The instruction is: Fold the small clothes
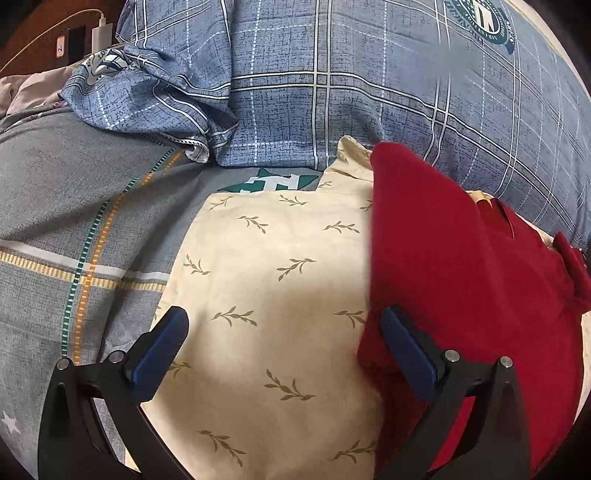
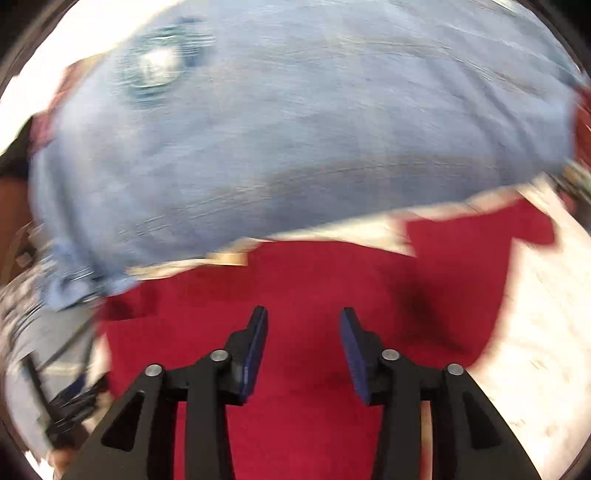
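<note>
A small red garment [image 1: 461, 266] lies on a cream leaf-print pillow [image 1: 266, 280] on the bed. My left gripper [image 1: 284, 321] is open wide above the pillow, with its right finger [image 1: 402, 347] at the garment's left edge. In the blurred right wrist view the red garment [image 2: 314, 288] fills the lower middle, and my right gripper [image 2: 303, 321] hovers open over it with nothing between the fingers.
A blue plaid quilt [image 1: 369, 85] is bunched behind the pillow. A grey striped sheet [image 1: 74, 229] covers the bed to the left. A white charger with its cable [image 1: 101, 33] lies at the far left. The quilt [image 2: 277, 129] also fills the right wrist view's top.
</note>
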Demonstrator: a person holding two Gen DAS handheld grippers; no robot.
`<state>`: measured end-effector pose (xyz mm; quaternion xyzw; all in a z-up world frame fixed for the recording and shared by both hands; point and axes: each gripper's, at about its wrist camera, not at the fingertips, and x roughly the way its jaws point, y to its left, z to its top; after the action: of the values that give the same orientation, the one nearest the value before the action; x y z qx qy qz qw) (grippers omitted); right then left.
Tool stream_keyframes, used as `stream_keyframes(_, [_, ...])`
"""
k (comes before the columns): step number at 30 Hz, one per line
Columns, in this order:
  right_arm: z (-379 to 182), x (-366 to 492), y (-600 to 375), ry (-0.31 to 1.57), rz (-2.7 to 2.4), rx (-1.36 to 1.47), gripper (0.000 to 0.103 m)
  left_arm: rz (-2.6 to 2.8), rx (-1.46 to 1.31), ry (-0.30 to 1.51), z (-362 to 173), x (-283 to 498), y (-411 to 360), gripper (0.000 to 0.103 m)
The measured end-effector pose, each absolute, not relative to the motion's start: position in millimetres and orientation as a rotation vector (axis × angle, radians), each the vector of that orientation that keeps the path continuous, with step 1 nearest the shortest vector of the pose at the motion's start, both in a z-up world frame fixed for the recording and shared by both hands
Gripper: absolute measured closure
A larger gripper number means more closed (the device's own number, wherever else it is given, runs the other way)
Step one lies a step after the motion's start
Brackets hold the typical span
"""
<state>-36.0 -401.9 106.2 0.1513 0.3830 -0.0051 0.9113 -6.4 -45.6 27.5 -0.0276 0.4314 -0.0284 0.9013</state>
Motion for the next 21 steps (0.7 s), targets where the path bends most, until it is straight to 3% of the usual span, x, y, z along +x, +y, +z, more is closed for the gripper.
stream_keyframes(6, [101,14,-271,0.848,0.407,0.122,0.057,-0.053,-0.066,0.895,28,-6,-44,0.000])
stream_keyframes(9, [87,27,-207,0.858,0.483,-0.029,0.075,-0.038,-0.081,0.890,33,-6,-38,0.000])
stream_keyframes(14, [37,71,-181,0.961,0.359,-0.079,0.075,-0.020,-0.120,0.869,39,-1,-28,0.000])
stream_keyframes(17, [36,80,-189,0.935,0.364,-0.030,0.075,-0.030,-0.114,0.866,39,-2,-31,0.000])
stream_keyframes(19, [49,74,-202,0.917,0.396,0.026,0.070,-0.043,-0.112,0.859,41,-3,-33,0.000])
stream_keyframes(21, [65,66,-223,0.868,0.368,0.048,0.058,-0.063,-0.116,0.851,43,-4,-36,0.000])
